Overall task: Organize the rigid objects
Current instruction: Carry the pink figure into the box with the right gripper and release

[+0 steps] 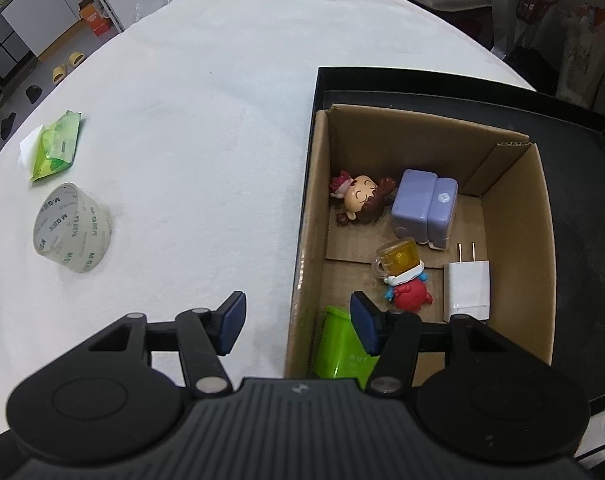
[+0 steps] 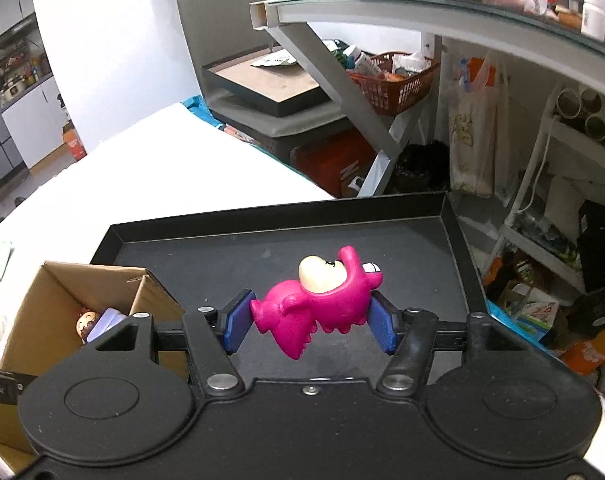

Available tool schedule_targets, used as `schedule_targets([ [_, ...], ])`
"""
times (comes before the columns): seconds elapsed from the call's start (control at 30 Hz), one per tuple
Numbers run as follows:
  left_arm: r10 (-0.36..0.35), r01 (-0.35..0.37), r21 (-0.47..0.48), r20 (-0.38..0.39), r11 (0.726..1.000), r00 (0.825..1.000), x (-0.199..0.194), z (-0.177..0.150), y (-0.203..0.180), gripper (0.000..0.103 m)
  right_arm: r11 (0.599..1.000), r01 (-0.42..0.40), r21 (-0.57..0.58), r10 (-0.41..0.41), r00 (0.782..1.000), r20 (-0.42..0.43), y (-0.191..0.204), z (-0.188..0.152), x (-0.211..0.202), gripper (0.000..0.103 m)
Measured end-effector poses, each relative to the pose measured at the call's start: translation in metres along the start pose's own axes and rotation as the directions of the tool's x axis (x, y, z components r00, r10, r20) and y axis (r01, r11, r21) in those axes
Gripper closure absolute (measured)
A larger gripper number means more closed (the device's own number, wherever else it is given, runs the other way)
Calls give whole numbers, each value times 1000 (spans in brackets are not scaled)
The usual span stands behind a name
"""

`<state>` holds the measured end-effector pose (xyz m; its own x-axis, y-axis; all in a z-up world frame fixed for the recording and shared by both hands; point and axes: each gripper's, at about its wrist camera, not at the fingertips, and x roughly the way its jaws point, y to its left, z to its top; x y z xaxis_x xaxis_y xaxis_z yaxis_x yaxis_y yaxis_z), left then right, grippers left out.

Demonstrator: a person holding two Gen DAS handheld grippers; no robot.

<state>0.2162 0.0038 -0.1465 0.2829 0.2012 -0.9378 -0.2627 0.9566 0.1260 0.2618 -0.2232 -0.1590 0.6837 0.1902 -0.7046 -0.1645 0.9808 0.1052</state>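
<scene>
My right gripper (image 2: 310,320) is shut on a magenta toy figure (image 2: 322,300), held in the air above the black tray (image 2: 262,224). A cardboard box (image 1: 510,216) stands in that tray and holds a doll figure (image 1: 358,198), a purple case (image 1: 422,208), a red figure with a yellow mug (image 1: 402,280), a white charger (image 1: 466,286) and a green item (image 1: 338,348). My left gripper (image 1: 298,322) is open and empty; its fingers straddle the box's left wall. A clear tape roll (image 1: 72,228) and a green packet (image 1: 58,150) lie on the white table.
The white table (image 1: 202,120) stretches left of the black tray (image 1: 582,208). Beyond the table's edge stand a grey chair with a framed board (image 2: 270,84), a red basket (image 2: 394,80) and cluttered shelves (image 2: 562,208) on the right.
</scene>
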Motion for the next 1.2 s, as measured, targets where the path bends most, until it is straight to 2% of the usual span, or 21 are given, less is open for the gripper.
schedule_targets([
  [0.13, -40, 40, 0, 8, 999, 999, -4, -4, 7, 47, 999, 33, 20, -32, 999, -20, 2, 0, -3, 44],
  [0.4, -100, 100, 25, 31, 995, 994, -6, -14, 12, 47, 995, 95, 21, -96, 994, 47, 10, 13, -39, 44],
  [0.5, -120, 118, 37, 44, 992, 992, -7, -17, 14, 47, 995, 78, 59, -82, 994, 69, 12, 14, -57, 44],
  [0.7, -162, 160, 32, 73, 987, 984, -12, -20, 23, 47, 998, 61, 25, -63, 993, 95, 37, 15, -75, 44],
  [0.83, -174, 173, 17, 84, 985, 981, -10, -21, 32, 48, 999, 39, -3, -39, 995, 91, 58, 13, -76, 44],
  [1.2, -266, 269, -47, 74, 962, 961, 5, -21, 56, 52, 989, 6, -151, 1, 999, 46, 120, 6, -59, 44],
])
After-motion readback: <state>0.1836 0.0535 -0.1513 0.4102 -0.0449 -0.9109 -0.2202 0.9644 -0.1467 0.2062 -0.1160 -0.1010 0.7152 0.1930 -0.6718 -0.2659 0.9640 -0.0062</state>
